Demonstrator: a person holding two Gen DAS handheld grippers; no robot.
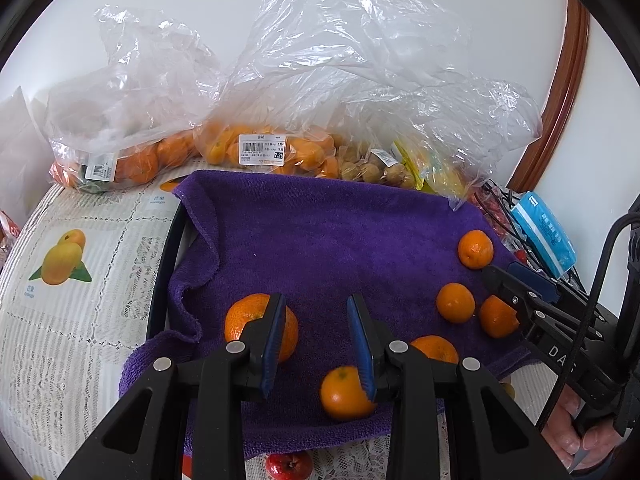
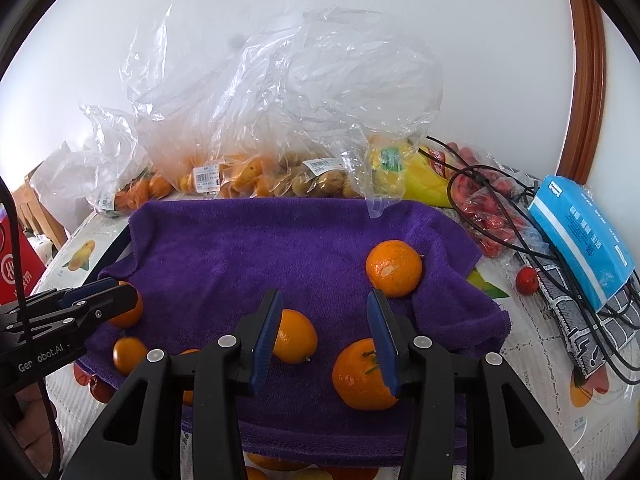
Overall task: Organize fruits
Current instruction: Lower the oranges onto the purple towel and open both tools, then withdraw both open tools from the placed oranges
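Several loose oranges lie on a purple towel (image 1: 320, 240) spread over the table. My left gripper (image 1: 316, 332) is open and empty above the towel's near part, with one orange (image 1: 240, 320) behind its left finger and a smaller orange (image 1: 344, 394) by its right finger. My right gripper (image 2: 324, 332) is open and empty, with an orange (image 2: 298, 336) by its left finger and another orange (image 2: 360, 376) by its right finger. A further orange (image 2: 394, 268) lies beyond. The right gripper also shows at the right edge of the left wrist view (image 1: 504, 284).
Clear plastic bags of oranges (image 1: 264, 148), small brown fruit (image 2: 316, 180) and red fruit (image 2: 492, 216) stand behind the towel against the wall. A blue tissue pack (image 2: 584, 232) and black cables (image 2: 520, 216) lie at right. A red fruit (image 1: 288, 466) sits at the near edge.
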